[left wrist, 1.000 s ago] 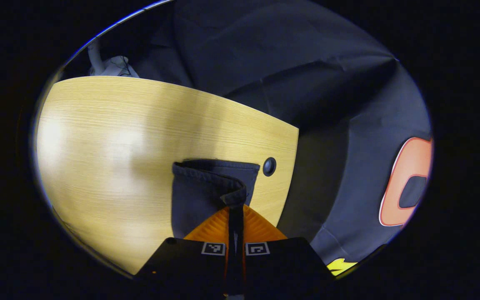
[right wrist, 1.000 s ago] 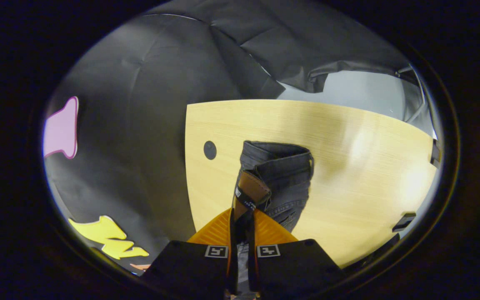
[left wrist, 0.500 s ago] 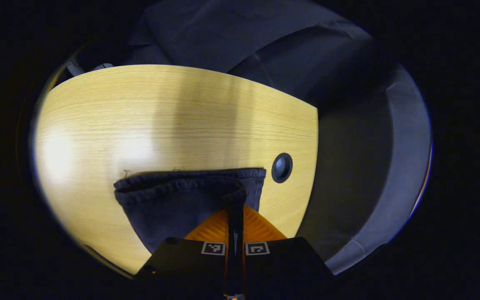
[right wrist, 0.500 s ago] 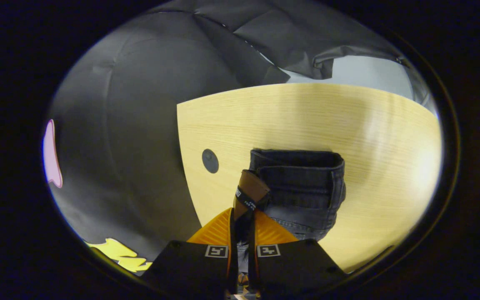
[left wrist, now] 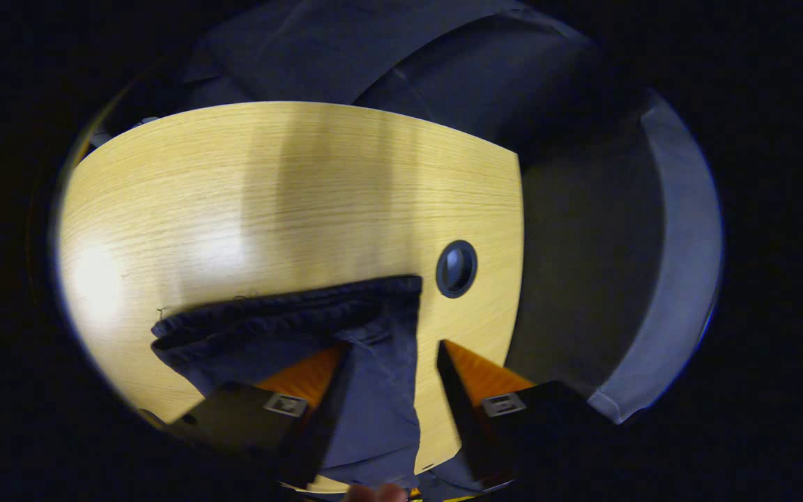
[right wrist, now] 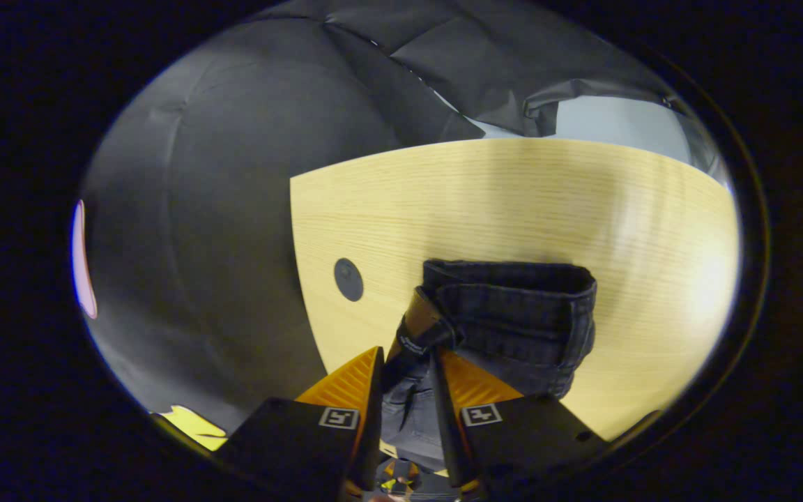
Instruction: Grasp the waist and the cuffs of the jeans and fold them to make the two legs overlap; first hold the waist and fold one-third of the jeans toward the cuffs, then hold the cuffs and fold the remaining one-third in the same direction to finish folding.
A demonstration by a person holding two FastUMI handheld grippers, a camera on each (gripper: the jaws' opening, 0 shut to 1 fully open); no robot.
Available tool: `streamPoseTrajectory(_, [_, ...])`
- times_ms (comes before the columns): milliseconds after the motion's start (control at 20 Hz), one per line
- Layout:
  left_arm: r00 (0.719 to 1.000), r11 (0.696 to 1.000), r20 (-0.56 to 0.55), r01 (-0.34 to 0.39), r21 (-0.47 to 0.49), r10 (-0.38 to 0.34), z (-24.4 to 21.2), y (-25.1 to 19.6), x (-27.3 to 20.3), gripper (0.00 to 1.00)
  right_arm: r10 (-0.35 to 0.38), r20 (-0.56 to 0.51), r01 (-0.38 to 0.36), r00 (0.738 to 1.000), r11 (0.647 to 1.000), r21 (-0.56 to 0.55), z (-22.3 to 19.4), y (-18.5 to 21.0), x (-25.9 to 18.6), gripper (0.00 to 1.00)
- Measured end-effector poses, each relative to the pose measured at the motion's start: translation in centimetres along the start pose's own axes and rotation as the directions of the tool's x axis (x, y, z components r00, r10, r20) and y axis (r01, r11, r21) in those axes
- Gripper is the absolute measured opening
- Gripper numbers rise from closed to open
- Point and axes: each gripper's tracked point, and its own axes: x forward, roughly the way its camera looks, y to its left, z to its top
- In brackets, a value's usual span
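Dark jeans lie on the wooden table (left wrist: 269, 188). In the left gripper view their cuff end (left wrist: 269, 328) rests flat, and my left gripper (left wrist: 393, 343) stands wide open with a strip of the cuff lying loose between its fingers. In the right gripper view the waist end (right wrist: 513, 314) with its brown patch (right wrist: 419, 317) rests on the table (right wrist: 513, 202). My right gripper (right wrist: 407, 350) is parted a little, and the waistband corner sits between its fingers without being pinched.
A round cable hole (left wrist: 456, 268) sits in the table just right of the cuffs, close to the table's edge; the same hole (right wrist: 348, 279) is left of the waist. Black cloth hangs beyond the edge. Bare wood stretches behind the jeans.
Both ends of the jeans came down onto the table. The left gripper went from shut on the cuff to wide open; the right gripper's fingers have parted from the waistband.
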Motion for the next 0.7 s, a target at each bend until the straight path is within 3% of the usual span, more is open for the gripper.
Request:
streamPoseTrajectory(50, [0.999, 0.999, -0.003, -0.048, 0.017, 0.048, -0.2, 0.6, -0.6, 0.82, 0.009, 0.012, -0.008, 1.0, 1.0, -0.026, -0.1, 0.1, -0.5, 0.5])
streamPoseTrajectory(100, [0.999, 0.999, -0.011, -0.048, 0.014, 0.048, -0.6, 0.6, -1.1, 0.98, 0.012, 0.026, -0.011, 1.0, 0.998, -0.054, -0.1, 0.1, -0.9, 0.48])
streamPoseTrajectory(150, [1.0, 1.0, -0.016, -0.027, 0.0, 0.027, -0.8, 0.1, -2.0, 0.98, 0.009, 0.04, -0.006, 0.999, 0.997, -0.082, -0.3, 0.0, -1.5, 0.64])
streamPoseTrajectory(250, [1.0, 1.0, -0.009, -0.02, -0.002, 0.02, -1.1, 0.0, -3.1, 0.98, 0.022, 0.072, -0.012, 0.997, 0.991, -0.131, -0.6, 0.2, -2.7, 0.72])
streamPoseTrajectory(300, [1.0, 1.0, -0.006, -0.022, 0.021, 0.022, -1.2, -0.2, -4.3, 0.98, 0.031, 0.089, -0.017, 0.996, 0.987, -0.162, -0.7, 0.3, -3.5, 0.92])
streamPoseTrajectory(400, [1.0, 0.993, 0.017, -0.019, 0.12, 0.017, -1.5, -1.0, -7.1, 0.98, 0.044, 0.121, -0.012, 0.992, 0.968, -0.249, -1.4, 0.1, -5.5, 0.82])
streamPoseTrajectory(450, [0.999, 0.982, 0.035, -0.017, 0.187, 0.01, -1.7, -1.4, -8.7, 0.98, 0.053, 0.14, -0.007, 0.989, 0.951, -0.31, -2.0, 0.2, -6.6, 0.82])
streamPoseTrajectory(500, [0.998, 0.966, 0.059, -0.009, 0.26, -0.006, -1.8, -1.9, -10.4, 0.99, 0.068, 0.162, 0.0, 0.984, 0.924, -0.383, -2.6, 0.2, -7.7, 0.9])
streamPoseTrajectory(550, [0.996, 0.942, 0.086, 0.004, 0.335, -0.034, -2.1, -2.6, -12.1, 0.99, 0.086, 0.185, 0.01, 0.979, 0.884, -0.467, -3.4, 0.1, -9.1, 0.9])
streamPoseTrajectory(600, [0.991, 0.913, 0.111, 0.019, 0.409, -0.071, -2.5, -3.2, -13.9, 0.99, 0.111, 0.206, 0.022, 0.972, 0.832, -0.555, -4.3, 0.1, -10.5, 0.91])
streamPoseTrajectory(700, [0.974, 0.833, 0.15, 0.061, 0.55, -0.17, -4.7, -4.6, -17.8, 0.99, 0.195, 0.227, 0.03, 0.954, 0.693, -0.72, -6.9, 0.2, -13.7, 0.9])
